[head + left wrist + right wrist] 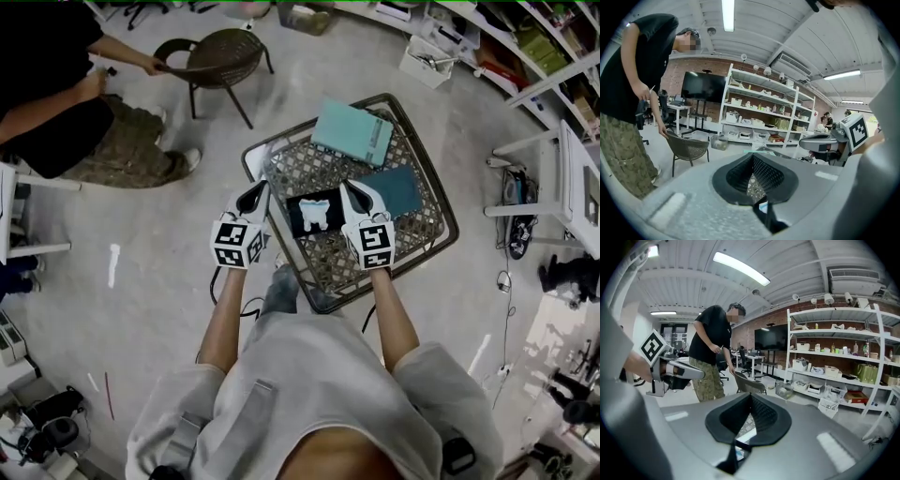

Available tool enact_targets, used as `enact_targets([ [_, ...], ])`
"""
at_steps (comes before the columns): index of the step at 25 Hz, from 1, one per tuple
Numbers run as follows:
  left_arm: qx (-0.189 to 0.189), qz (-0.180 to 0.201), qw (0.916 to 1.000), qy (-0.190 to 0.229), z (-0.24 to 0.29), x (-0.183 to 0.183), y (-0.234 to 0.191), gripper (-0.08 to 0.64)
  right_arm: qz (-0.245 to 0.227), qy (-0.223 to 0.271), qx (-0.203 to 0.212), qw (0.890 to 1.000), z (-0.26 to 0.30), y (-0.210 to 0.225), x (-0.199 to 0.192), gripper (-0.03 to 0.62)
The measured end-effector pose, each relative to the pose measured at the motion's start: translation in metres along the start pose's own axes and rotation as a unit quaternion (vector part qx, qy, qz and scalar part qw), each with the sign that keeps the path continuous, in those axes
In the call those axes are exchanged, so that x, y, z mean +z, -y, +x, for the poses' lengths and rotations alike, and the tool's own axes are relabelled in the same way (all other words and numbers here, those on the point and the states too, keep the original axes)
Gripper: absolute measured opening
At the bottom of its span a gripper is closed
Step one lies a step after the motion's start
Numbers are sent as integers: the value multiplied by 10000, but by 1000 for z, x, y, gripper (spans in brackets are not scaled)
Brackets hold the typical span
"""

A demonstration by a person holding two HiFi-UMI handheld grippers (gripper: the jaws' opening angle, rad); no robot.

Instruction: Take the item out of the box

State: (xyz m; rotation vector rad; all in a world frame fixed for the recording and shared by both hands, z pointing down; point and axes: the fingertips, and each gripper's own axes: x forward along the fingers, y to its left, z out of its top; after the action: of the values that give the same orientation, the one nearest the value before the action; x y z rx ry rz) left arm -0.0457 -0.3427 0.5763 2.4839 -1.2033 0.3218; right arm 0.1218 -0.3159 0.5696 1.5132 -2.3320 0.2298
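A black tray (302,217) carrying a white tooth-shaped item (319,214) lies on the woven wire table (427,239). An open teal box (394,187) sits to its right, and the teal lid (353,131) lies at the table's far edge. My left gripper (260,195) is just left of the tray with its jaws together. My right gripper (349,193) is at the tray's right edge, also shut. Neither holds anything that I can see. In the left gripper view the gripper (753,157) shows closed jaws, and the right gripper (751,396) shows the same in its own view.
A person (56,103) stands at the far left, a hand on a dark wicker chair (220,56). A white crate (427,61) and shelves (553,56) line the far right. A white frame (562,202) and cables (520,220) lie to the right.
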Motion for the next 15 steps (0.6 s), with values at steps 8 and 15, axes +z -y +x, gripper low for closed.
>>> enact_targets([
  [8,-129,-163,9993,-303,10,-36,-5,5,162,-383,-18,9991,10,-6,-38,2],
  [15,-117,-376,9977,-551,5,-70,-7,5,324,-741,122,9966,14,-24,-73,2],
])
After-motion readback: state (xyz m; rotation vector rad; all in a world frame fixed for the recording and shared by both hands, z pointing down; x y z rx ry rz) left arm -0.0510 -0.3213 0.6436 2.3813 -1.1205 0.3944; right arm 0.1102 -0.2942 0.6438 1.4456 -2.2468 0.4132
